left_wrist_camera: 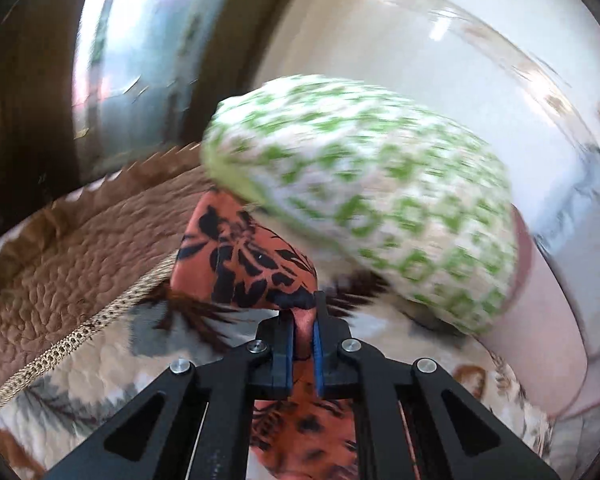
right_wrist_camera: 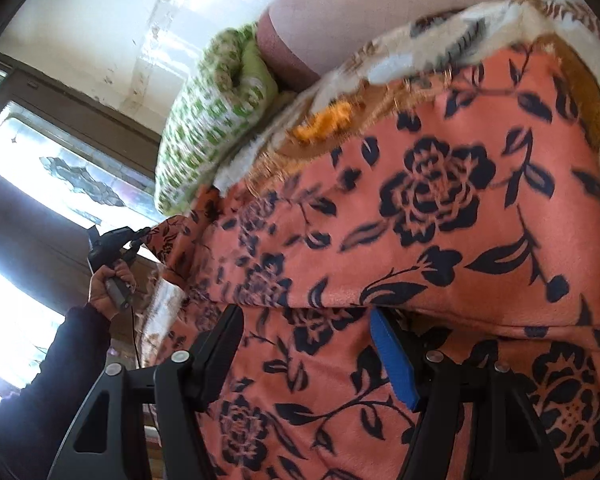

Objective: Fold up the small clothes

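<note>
An orange cloth with a dark flower print (right_wrist_camera: pixel 440 240) lies spread over a bed, with a folded edge just ahead of my right gripper (right_wrist_camera: pixel 304 314). That gripper stands open, its jaws wide apart over the cloth. My left gripper (left_wrist_camera: pixel 304 332) is shut on a corner of the orange cloth (left_wrist_camera: pixel 244 264), and the fabric bunches up from between its blue pads. In the right wrist view, a hand (right_wrist_camera: pixel 104 292) holds the left gripper (right_wrist_camera: pixel 142 236) at the cloth's far left corner, raised off the bed.
A green-and-white patterned pillow (left_wrist_camera: pixel 360 192) (right_wrist_camera: pixel 208 128) leans on a pink cushion (left_wrist_camera: pixel 540 300) (right_wrist_camera: pixel 360 8) at the head of the bed. A cream floral blanket (left_wrist_camera: pixel 100 360) (right_wrist_camera: pixel 440 40) lies under the cloth, beside a brown quilted cover (left_wrist_camera: pixel 80 252). A window (right_wrist_camera: pixel 60 176) is at the left.
</note>
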Demonstrator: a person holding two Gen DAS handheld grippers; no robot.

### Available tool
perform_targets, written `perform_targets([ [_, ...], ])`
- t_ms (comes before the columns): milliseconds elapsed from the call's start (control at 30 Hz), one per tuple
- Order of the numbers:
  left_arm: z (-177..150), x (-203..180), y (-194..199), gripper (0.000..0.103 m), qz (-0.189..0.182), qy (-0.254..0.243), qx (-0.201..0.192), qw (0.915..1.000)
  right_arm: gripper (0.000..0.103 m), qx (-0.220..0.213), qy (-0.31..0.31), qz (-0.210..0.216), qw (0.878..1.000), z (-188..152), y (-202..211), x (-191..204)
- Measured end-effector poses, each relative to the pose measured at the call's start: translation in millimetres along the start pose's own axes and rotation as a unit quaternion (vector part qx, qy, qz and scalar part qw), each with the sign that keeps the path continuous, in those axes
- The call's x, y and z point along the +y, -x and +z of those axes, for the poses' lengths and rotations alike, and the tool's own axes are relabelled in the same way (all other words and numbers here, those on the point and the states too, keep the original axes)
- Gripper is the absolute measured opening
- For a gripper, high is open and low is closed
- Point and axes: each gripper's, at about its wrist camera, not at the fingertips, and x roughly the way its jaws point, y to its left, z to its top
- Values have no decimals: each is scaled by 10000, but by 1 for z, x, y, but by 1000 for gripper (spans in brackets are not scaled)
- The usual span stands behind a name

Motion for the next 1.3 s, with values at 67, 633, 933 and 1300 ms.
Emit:
perform_targets([
  [67,-5,-33,20,7,-166,-316,-16,9994,70,-201,40,58,9998,4,14,5],
  [633,-153,-313,99,7,-1328,-2214,820,9626,70,-2008,-1566,703,9645,24,143,-54],
  [933,-277,-377,92,48,-2252,-2891,2167,9048,70,-2333,-1919,723,9506,24,175,-78],
  [1300,-182,-260,78,65,-1014,-2737,1146,9496,70,-1944,-1622,615,9655,33,147,-59],
])
